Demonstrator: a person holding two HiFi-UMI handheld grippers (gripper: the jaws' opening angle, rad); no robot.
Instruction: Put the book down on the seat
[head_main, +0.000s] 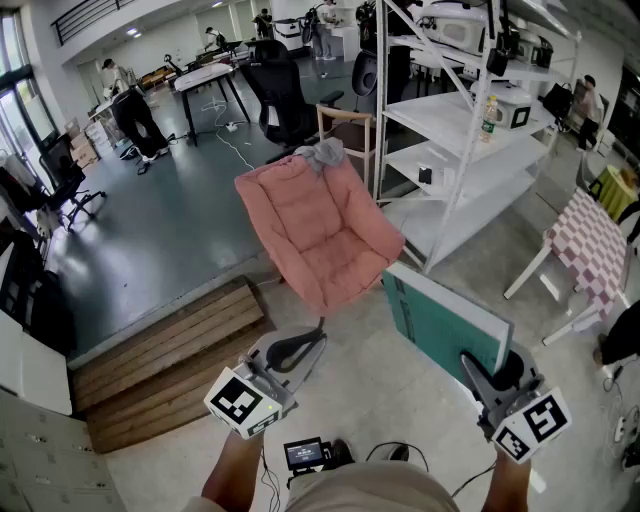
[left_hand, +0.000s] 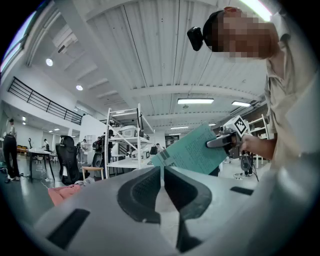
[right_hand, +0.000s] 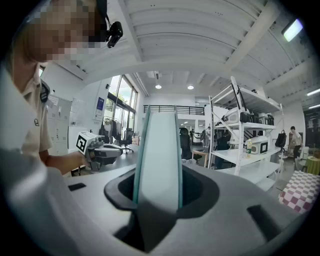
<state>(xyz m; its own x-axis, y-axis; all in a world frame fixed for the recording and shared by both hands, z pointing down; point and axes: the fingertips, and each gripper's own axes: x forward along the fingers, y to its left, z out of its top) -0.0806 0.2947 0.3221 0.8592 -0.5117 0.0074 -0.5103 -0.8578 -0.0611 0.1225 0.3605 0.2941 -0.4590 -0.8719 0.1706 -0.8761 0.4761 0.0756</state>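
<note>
A thin teal book (head_main: 440, 320) is held on edge by its near corner in my right gripper (head_main: 487, 374), low and right of the pink padded seat (head_main: 320, 235). The book's far end reaches toward the seat's front right edge but hangs apart from it. In the right gripper view the book (right_hand: 159, 150) stands edge-on between the jaws of the right gripper (right_hand: 160, 187), which are shut on it. My left gripper (head_main: 297, 350) hovers just before the seat's front, its jaws shut with nothing in them. The left gripper view shows its own jaws (left_hand: 162, 175) meeting, with the book (left_hand: 192, 152) beyond.
A grey cloth (head_main: 322, 153) lies on the seat's top edge. White shelving (head_main: 470, 130) stands close on the right, a wooden step (head_main: 170, 360) on the left. A black office chair (head_main: 280, 95) stands behind, a checkered folding chair (head_main: 590, 240) at far right.
</note>
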